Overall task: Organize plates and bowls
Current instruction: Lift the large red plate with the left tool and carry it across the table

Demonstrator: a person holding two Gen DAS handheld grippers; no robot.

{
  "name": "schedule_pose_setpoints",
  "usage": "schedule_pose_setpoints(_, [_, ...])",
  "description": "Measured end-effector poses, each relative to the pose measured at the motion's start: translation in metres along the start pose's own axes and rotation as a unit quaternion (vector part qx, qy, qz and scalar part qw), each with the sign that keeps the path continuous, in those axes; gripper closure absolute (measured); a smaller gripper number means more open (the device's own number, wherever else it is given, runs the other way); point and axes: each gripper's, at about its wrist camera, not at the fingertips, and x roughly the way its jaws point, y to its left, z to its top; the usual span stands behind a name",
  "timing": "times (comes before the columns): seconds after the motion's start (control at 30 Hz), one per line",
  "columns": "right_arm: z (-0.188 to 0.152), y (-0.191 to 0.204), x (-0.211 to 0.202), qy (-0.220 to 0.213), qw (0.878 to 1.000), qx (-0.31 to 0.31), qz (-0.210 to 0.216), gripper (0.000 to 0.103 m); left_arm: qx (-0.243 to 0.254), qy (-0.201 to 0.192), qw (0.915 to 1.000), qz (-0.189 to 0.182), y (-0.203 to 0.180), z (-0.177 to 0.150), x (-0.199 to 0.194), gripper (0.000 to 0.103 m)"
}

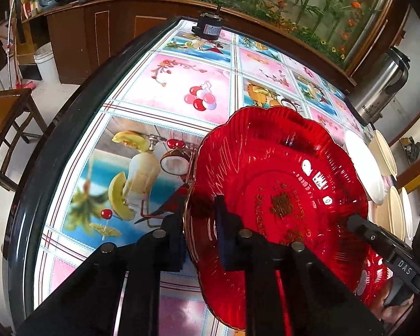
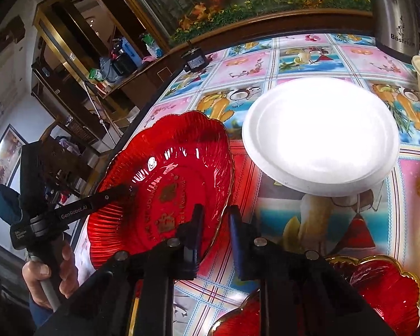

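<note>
left gripper (image 1: pixel 200 231) and right gripper (image 2: pixel 215 225) both angled downward, jaws clamped on opposite rims of the red plate (image 1: pixel 280 196).

A scalloped red plate (image 1: pixel 280 196) tilts beside a white plate (image 2: pixel 319 137) lying flat.

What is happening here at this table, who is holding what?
A person holds a gripper in each hand, and both are shut on the rim of one red scalloped plate: the left gripper and the right gripper on opposite sides. A white plate lies beside it on the table.
</note>
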Motion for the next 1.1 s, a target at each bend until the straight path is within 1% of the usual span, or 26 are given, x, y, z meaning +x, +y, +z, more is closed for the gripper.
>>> schedule_pose_setpoints(0.37, [0.0, 0.001, -0.007, -0.004, 1.0, -0.003, 0.008, 0.086, -0.005, -0.022, 0.9996, -0.014, -0.002, -0.004, -0.023, 0.088])
schedule_pose_setpoints(0.57, [-0.001, 0.003, -0.019, -0.011, 1.0, -0.003, 0.023, 0.086, -0.012, -0.02, 0.9997, 0.006, -0.006, -0.014, -0.033, 0.088])
schedule_pose_setpoints(0.77, [-0.005, 0.012, -0.032, -0.018, 0.999, -0.015, 0.035, 0.086, -0.02, -0.022, 0.9991, 0.031, -0.006, -0.035, -0.052, 0.088])
schedule_pose_setpoints(0.93, [-0.013, 0.025, -0.034, -0.011, 0.998, -0.037, 0.047, 0.085, -0.045, -0.028, 0.9974, 0.049, 0.003, -0.055, -0.07, 0.088])
schedule_pose_setpoints(1.0, [-0.02, 0.034, -0.033, -0.004, 0.997, -0.05, 0.052, 0.085, -0.053, -0.026, 0.9964, 0.06, 0.008, -0.064, -0.074, 0.088])
schedule_pose_setpoints(1.1, [-0.03, 0.045, -0.031, 0.008, 0.996, -0.065, 0.064, 0.085, -0.068, -0.017, 0.9954, 0.066, 0.018, -0.081, -0.079, 0.088])
